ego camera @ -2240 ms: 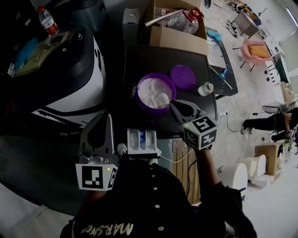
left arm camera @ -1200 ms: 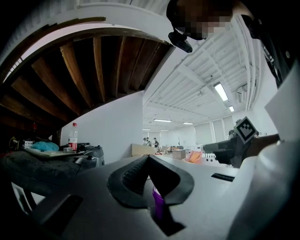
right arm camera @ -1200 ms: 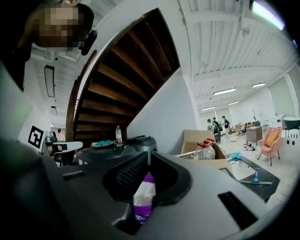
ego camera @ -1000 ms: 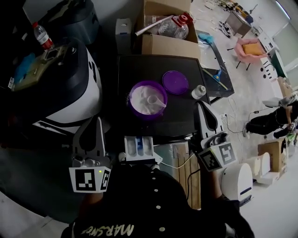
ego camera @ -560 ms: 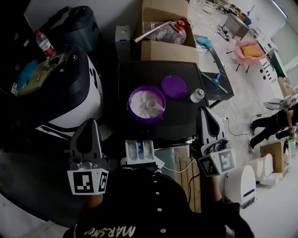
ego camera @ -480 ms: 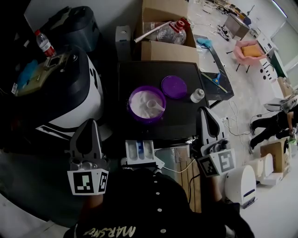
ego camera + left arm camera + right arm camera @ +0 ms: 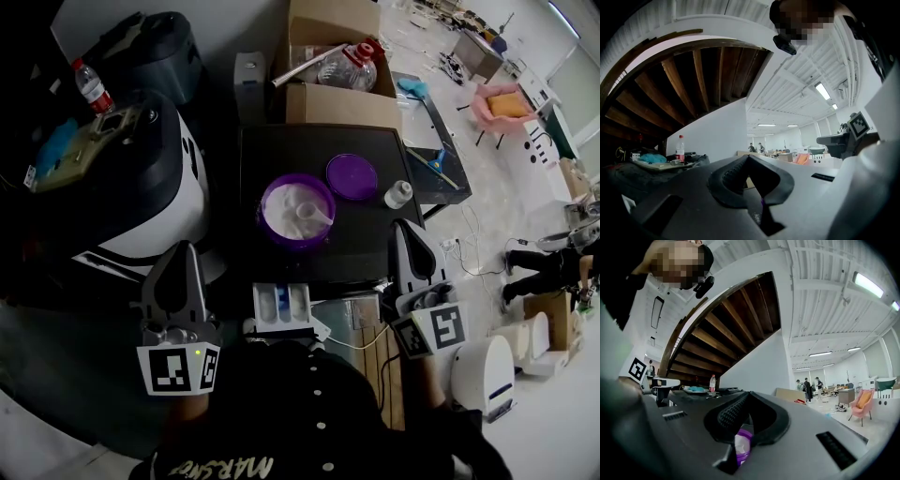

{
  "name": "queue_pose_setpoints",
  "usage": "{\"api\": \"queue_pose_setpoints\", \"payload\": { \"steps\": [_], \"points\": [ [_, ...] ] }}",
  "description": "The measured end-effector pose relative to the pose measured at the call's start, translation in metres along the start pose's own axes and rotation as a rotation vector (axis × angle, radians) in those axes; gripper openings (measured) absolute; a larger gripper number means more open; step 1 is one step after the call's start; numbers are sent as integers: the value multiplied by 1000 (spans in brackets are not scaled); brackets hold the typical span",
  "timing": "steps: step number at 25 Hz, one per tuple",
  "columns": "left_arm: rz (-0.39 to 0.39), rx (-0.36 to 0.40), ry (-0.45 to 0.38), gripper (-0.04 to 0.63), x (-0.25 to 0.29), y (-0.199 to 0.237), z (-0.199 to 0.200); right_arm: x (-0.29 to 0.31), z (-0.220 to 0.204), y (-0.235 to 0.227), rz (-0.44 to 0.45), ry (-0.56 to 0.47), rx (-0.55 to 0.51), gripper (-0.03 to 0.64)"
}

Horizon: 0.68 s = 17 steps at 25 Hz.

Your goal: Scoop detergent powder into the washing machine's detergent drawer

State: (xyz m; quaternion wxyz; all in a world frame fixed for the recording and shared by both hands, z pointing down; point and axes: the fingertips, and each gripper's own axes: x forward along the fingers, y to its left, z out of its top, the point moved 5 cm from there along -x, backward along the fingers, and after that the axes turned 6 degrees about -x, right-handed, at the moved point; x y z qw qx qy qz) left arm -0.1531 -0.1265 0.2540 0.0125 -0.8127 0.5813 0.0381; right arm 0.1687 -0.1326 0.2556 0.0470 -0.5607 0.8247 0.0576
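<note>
A purple tub [image 7: 298,208] of white detergent powder stands on the black table [image 7: 272,141], with a white scoop [image 7: 311,215] lying in the powder. Its purple lid [image 7: 352,176] lies beside it on the right. The white detergent drawer [image 7: 281,305] juts out below the table's near edge. My left gripper [image 7: 180,249] is shut and empty, held left of the drawer. To the drawer's right my right gripper [image 7: 403,227] is also shut and empty, apart from the tub. In the right gripper view the tub [image 7: 743,446] shows below the closed jaws.
A black-and-white washing machine [image 7: 141,178] fills the left, with a water bottle [image 7: 92,89] on top. A small white bottle [image 7: 398,194] stands near the lid. An open cardboard box [image 7: 337,56] sits behind the table. A white appliance [image 7: 483,361] stands on the floor at the right.
My right gripper left the scoop in the tub and pulled back to the right of the drawer. Over the last half second it edged slightly left. The left gripper stayed put.
</note>
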Motion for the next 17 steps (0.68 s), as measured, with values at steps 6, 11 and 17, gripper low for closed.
{"api": "queue_pose_setpoints", "payload": {
  "steps": [6, 11, 17],
  "points": [
    [1, -3, -2, 6, 0, 1, 0, -2, -10, -3, -14, 60, -52, 28],
    [9, 0, -3, 7, 1, 4, 1, 1, -10, -3, -14, 65, -39, 28],
    [14, -2, 0, 6, 2, 3, 1, 4, -10, -1, -18, 61, -4, 28]
  ]
}}
